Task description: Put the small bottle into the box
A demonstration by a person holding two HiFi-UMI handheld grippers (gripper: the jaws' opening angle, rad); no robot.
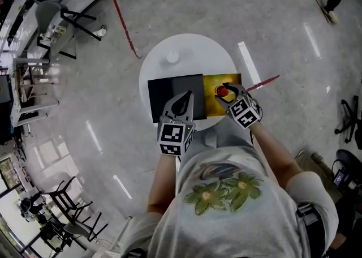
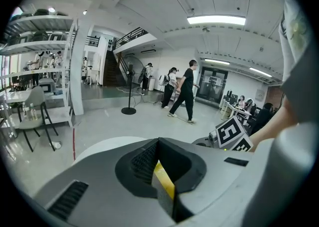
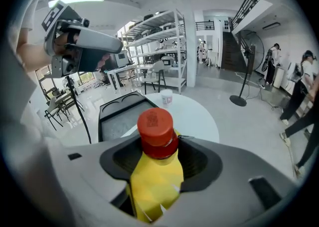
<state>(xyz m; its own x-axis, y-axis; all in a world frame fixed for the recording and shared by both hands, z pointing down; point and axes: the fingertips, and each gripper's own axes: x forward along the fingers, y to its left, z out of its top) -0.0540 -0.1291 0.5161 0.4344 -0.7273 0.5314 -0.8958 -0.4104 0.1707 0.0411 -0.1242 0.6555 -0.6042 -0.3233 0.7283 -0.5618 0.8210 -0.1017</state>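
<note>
Transfer step: R hand-held gripper (image 1: 227, 93) clamps small bottle (image 3: 154, 166) over gold panel (image 1: 212, 106) beside black box (image 1: 169, 91) on desk (image 1: 186, 50); L hand-held gripper (image 1: 184, 100) jaws together at box's near edge; next needs shifting over box, lowering, releasing.

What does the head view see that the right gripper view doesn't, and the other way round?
Only the head view: the box's yellow half and the person's flowered shirt.

Only the right gripper view: the small bottle's yellow body gripped between the right gripper's jaws, tall shelves, a staircase and people across the room.

Both: the bottle's red cap, the box's black half, a white cup, the round white table and the left gripper.
</note>
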